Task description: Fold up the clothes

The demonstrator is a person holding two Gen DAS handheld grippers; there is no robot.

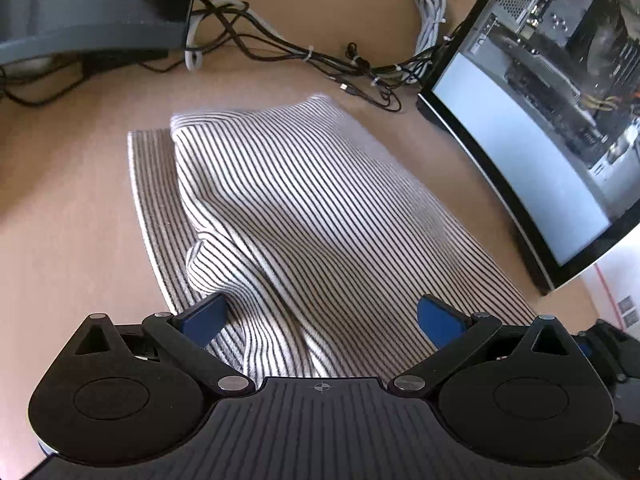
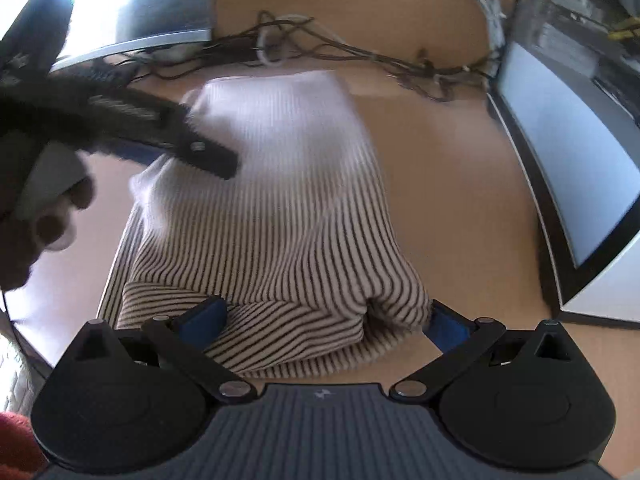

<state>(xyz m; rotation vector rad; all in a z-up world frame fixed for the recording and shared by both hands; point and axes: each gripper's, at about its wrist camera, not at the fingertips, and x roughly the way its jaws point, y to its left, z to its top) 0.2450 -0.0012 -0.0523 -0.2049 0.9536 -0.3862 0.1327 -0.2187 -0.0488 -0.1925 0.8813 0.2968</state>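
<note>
Striped garment [image 1: 304, 208] folded on desk [image 1: 72, 216], apparently loose between both grippers' [image 1: 320, 318] [image 2: 326, 320] wide-spread fingers.

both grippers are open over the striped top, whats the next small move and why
Probably close the right gripper on the bunched near edge of the striped top. Its jaws stand open with that thick fold between the blue pads, so a grip looks ready. The left gripper is also open, over loose ridges mid-cloth, which seem to need flattening afterwards.
</note>
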